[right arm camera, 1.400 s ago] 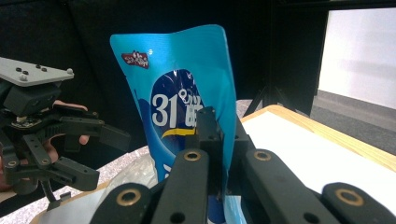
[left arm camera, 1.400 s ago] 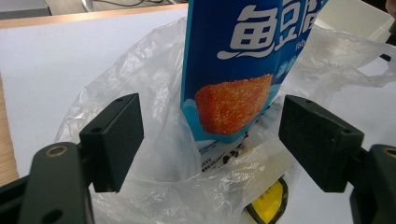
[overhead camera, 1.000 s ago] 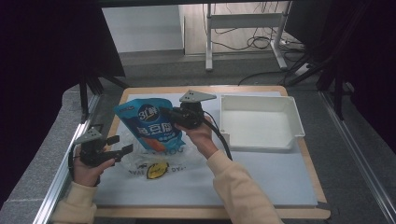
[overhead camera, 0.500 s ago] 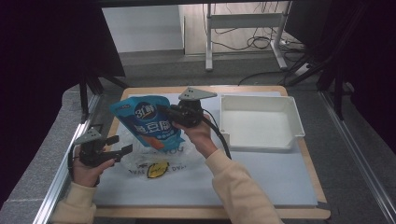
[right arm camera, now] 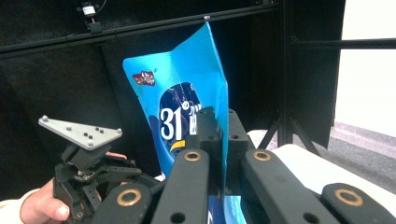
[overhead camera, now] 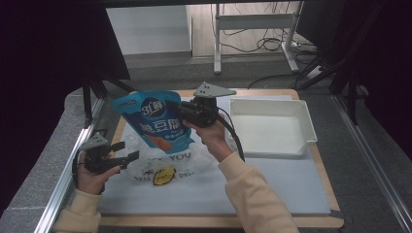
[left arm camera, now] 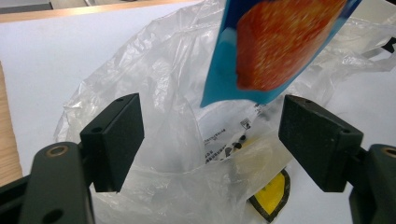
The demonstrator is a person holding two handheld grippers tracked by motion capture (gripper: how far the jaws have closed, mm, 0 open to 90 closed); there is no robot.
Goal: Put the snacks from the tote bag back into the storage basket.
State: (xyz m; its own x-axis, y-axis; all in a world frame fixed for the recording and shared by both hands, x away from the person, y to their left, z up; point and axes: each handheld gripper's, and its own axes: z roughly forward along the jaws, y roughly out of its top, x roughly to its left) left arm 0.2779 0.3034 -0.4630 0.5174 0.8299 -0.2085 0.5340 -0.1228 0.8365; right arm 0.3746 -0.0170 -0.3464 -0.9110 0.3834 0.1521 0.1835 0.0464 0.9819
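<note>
While our right gripper (overhead camera: 176, 108) clamps its jaws on the edge of the blue pouch (overhead camera: 156, 121), the pouch hangs upright left of centre in the high view, its bottom over the clear plastic bag (overhead camera: 160, 165) on the white mat (overhead camera: 272, 179). Lower left, our left gripper (overhead camera: 127, 158) rests at the bag's edge, jaws wide apart. Right of centre sits the white tray (overhead camera: 303, 114).
</note>
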